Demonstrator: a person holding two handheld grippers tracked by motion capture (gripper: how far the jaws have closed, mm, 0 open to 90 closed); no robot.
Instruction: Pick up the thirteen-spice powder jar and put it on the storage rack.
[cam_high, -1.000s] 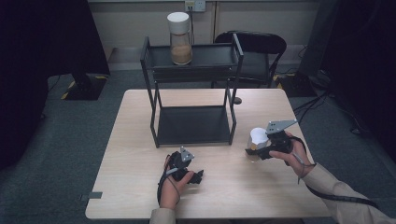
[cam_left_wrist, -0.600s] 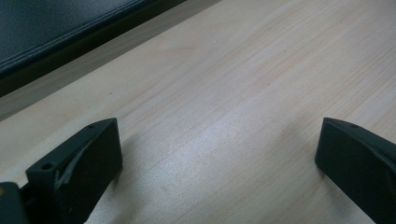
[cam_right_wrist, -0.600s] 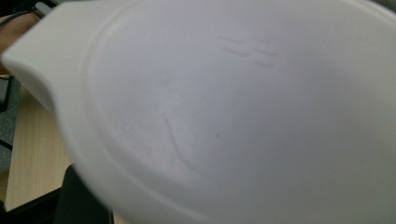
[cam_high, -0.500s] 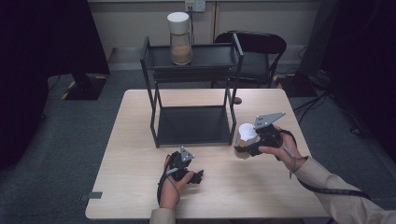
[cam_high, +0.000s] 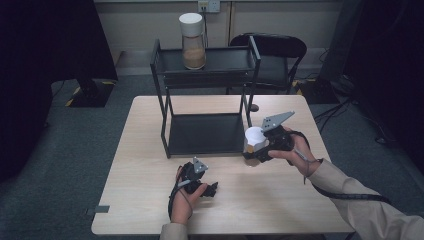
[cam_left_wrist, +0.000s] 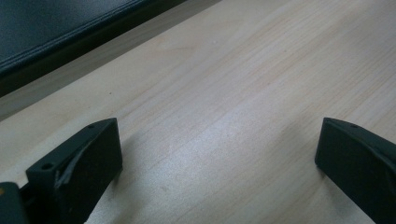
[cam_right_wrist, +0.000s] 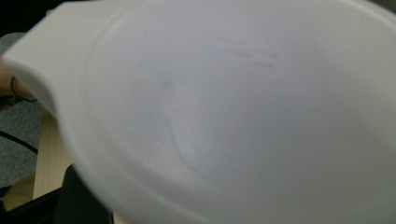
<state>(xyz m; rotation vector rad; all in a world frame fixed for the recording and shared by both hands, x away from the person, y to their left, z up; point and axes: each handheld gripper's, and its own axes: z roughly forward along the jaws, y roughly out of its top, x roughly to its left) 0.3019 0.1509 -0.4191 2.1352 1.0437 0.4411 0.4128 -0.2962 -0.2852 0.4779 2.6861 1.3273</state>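
Item: white-lidded jar (cam_high: 254, 144), clear body with a tan or brown fill low down, held by the right gripper (cam_high: 260, 148) above the wooden table (cam_high: 150, 150), just in front of the right front leg of the black two-tier rack (cam_high: 205, 80). Grip: jaws closed on the jar near its top, close under the lid. Handling, by judgement: rigid and smooth-walled, so likely slippery; probably moderate weight with contents; breakable if glass, which cannot be told. Best hold is on the body below the lid, kept upright. Companion item: a taller jar (cam_high: 192, 41) of like kind, white lid, brown fill, standing on the rack's top shelf. Left gripper (cam_high: 200, 182): resting on the table near the front edge, jaws spread wide, nothing between them. View notes: the right gripper view gives the white lid (cam_right_wrist: 224, 107) at very close range, blurred; the left gripper view gives bare wood grain and the rack's lower shelf edge (cam_left_wrist: 70, 32); the high view supplies the layout.
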